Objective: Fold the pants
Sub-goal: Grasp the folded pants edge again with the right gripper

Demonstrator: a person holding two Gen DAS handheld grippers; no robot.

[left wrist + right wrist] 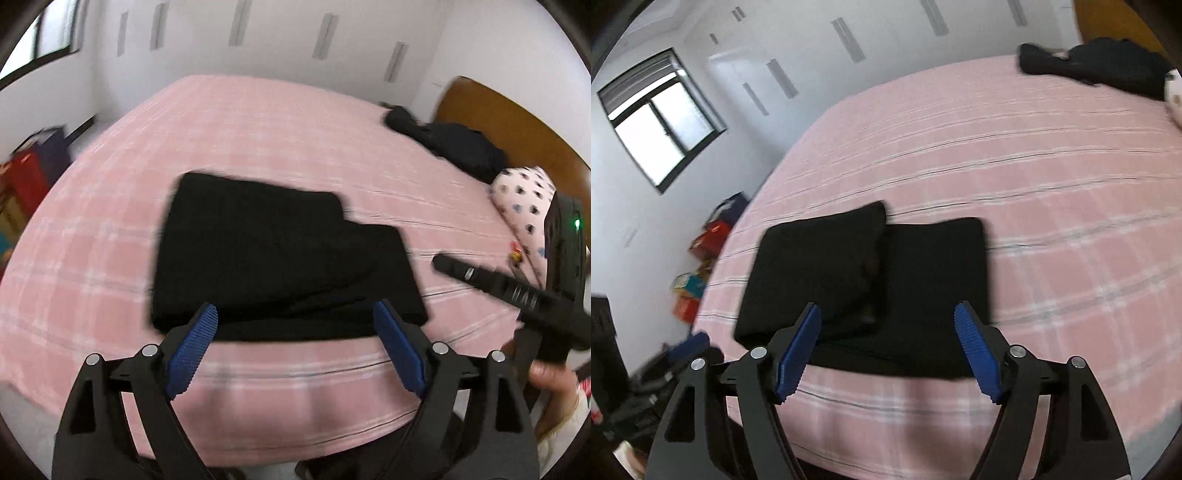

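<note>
— Looking at the pants (273,254), they lay in a black folded stack near the bed's (258,122) front edge; folding seemed nearly done.
— Left hand-held gripper (295,339) was spread wide, empty. Right hand-held gripper (888,347) likewise. Next probably squaring the offset layers.
— Room?
— Window (661,118) left, pink plaid bedding, dark clothes (454,147) near the headboard (517,118).

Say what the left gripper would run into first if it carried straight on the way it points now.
Most likely the folded black pants on the pink bed: the open left gripper frames their near edge between its fingers. Depth is unclear, so it may pass just above them.
</note>
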